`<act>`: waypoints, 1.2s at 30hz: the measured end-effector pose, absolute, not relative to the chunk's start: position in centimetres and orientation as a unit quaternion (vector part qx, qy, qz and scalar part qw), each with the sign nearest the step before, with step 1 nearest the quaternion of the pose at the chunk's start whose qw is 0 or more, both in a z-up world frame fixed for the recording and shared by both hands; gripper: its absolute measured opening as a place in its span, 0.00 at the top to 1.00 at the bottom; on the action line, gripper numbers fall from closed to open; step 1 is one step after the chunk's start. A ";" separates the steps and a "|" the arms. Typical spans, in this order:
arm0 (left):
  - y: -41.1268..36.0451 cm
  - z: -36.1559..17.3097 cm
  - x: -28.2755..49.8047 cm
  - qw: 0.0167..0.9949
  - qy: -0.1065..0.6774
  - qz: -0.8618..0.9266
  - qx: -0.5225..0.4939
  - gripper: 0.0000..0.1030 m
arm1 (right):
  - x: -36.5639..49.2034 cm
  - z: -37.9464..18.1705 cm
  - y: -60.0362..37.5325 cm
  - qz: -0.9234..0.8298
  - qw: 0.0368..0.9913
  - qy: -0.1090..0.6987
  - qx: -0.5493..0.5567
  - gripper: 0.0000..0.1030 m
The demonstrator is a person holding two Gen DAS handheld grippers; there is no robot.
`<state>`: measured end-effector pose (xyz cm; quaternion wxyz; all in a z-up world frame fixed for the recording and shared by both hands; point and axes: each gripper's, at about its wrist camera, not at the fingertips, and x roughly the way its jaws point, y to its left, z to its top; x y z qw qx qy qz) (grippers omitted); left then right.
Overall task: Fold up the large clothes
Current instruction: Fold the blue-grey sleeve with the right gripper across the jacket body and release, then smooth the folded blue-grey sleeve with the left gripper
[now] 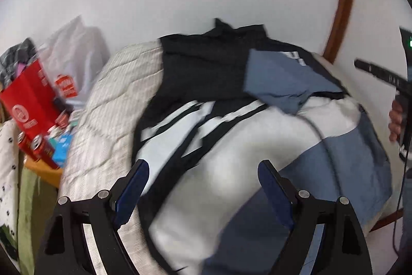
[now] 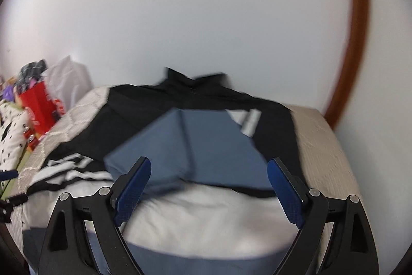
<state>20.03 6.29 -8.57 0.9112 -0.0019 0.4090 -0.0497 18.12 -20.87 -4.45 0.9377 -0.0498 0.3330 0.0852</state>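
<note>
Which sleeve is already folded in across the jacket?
The blue sleeve, lying folded over the black chest; the striped black-and-white sleeve still lies out to the side.

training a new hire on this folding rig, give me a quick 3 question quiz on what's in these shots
1. True or false: the left tongs grip the jacket.
2. Which colour is the sleeve folded across the jacket's chest: A red, B blue, C green?
3. Fill in: the jacket lies on a quilted ____.

Key: 1 false, both left and right tongs are open and hold nothing; 2 B; 3 bed.
</note>
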 end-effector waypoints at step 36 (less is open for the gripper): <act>-13.5 -15.3 34.8 0.856 0.468 -0.151 0.160 0.37 | 13.4 -11.4 -41.6 -0.026 0.918 0.393 -0.043 0.30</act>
